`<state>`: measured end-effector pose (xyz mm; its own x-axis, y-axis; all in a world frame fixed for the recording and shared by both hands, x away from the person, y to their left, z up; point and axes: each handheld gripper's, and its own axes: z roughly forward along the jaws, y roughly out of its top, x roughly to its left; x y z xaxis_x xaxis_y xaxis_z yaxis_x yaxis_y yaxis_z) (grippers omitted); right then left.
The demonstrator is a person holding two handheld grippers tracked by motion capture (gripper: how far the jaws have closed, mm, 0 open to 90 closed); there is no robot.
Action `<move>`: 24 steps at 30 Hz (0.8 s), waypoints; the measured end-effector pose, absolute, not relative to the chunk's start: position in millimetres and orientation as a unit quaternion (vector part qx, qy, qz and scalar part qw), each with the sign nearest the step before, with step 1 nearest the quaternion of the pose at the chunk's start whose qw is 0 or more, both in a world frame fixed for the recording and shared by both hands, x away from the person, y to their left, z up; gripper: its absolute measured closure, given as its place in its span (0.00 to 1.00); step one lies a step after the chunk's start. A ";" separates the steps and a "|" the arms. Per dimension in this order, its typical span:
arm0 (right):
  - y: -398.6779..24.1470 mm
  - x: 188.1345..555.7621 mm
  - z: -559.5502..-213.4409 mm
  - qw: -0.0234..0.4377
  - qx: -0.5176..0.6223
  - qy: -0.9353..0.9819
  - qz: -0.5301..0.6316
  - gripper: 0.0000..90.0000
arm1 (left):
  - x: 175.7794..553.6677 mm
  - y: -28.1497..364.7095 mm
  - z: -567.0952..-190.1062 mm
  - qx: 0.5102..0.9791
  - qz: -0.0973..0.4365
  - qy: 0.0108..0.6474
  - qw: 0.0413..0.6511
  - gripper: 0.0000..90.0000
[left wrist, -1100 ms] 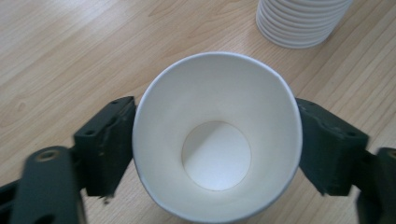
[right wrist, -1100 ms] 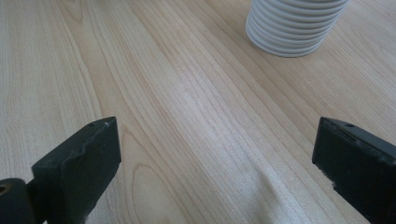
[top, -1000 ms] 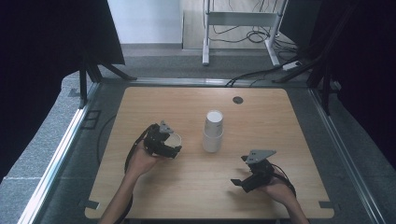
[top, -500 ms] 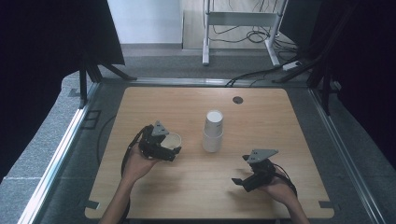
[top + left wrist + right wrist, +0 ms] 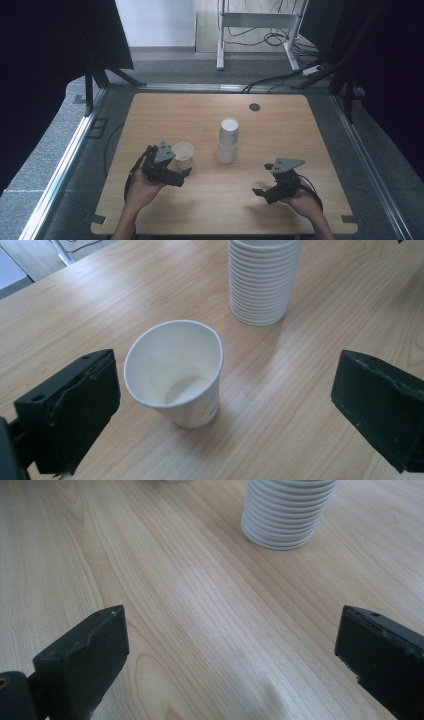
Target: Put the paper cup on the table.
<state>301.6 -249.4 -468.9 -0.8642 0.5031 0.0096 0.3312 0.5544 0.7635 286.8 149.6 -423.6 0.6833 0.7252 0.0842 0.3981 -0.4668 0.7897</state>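
Left gripper view: our left gripper has just spread its fingers off the upright white paper cup; a sideways swing would topple it. Right gripper fingers are spread, empty.

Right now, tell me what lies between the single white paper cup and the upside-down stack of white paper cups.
Bare wood tabletop, seen in the left gripper view.

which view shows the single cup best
The left gripper view: the cup stands upright and close, its empty inside visible. The high view shows it small beside the left hand-held gripper. The right gripper view catches the stack instead.
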 end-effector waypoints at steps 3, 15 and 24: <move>-252.1 301.7 -468.0 0.108 0.242 0.873 0.409 0.01 | 280.0 153.7 -427.5 0.828 0.214 0.337 0.394 0.00; -262.2 305.5 -471.6 0.124 0.258 0.873 0.394 0.01 | 268.6 160.8 -456.5 0.827 0.215 0.340 0.393 0.00; -269.2 311.3 -482.8 0.126 0.275 0.875 0.378 0.01 | 267.6 159.4 -480.7 0.835 0.197 0.341 0.384 0.00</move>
<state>311.3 -269.2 -482.8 -0.8173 0.5761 -0.0124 0.3855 0.5626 0.7313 267.6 159.4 -480.7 0.6895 0.7212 0.0664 0.4188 -0.4718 0.7759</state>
